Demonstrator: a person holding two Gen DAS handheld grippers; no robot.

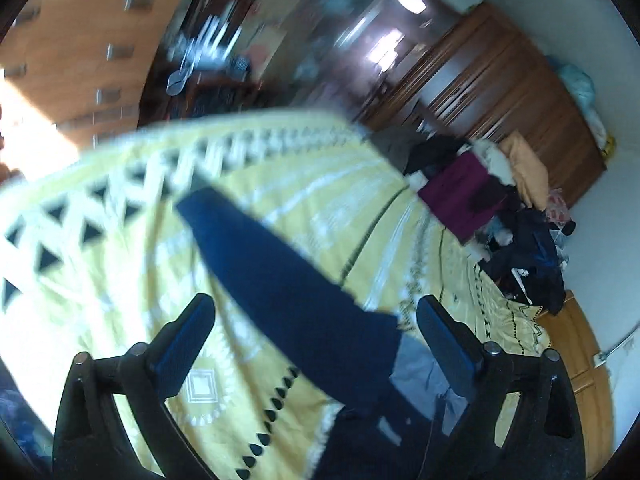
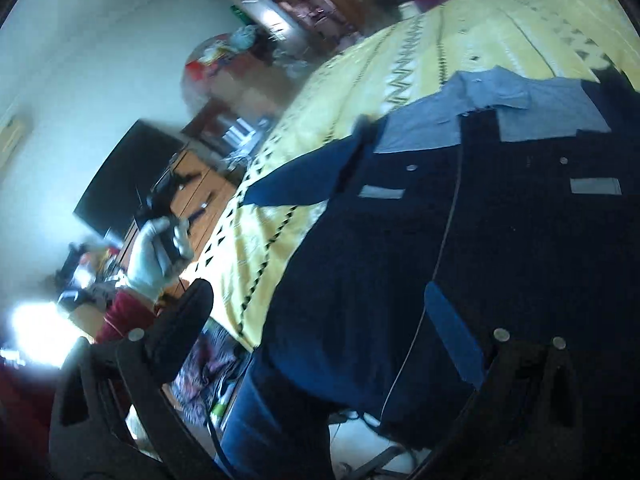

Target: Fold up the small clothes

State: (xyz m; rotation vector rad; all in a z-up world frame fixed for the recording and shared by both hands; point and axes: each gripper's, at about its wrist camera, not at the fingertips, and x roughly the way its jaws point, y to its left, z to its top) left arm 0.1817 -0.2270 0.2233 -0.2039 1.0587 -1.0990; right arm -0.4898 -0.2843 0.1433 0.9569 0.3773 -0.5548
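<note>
Shirt (image 2: 500, 240) lies unfolded on the bedspread (image 1: 120, 280), sleeve (image 1: 288, 280) out, while your left gripper (image 1: 316, 328) and right gripper (image 2: 332, 320) gape empty.

Shirt (image 2: 500, 220) lies on bedspread (image 1: 120, 272); clothes pile (image 1: 500, 200) behind.

Bed with a yellow patterned cover, clothes lying on it

The bed cover (image 1: 120, 280) is yellow with white bands and black triangles. A dark navy shirt (image 2: 500, 240) with a grey collar lies spread on it, one sleeve (image 1: 272, 264) stretched out; a heap of clothes (image 1: 500, 208) sits at the far end.
</note>
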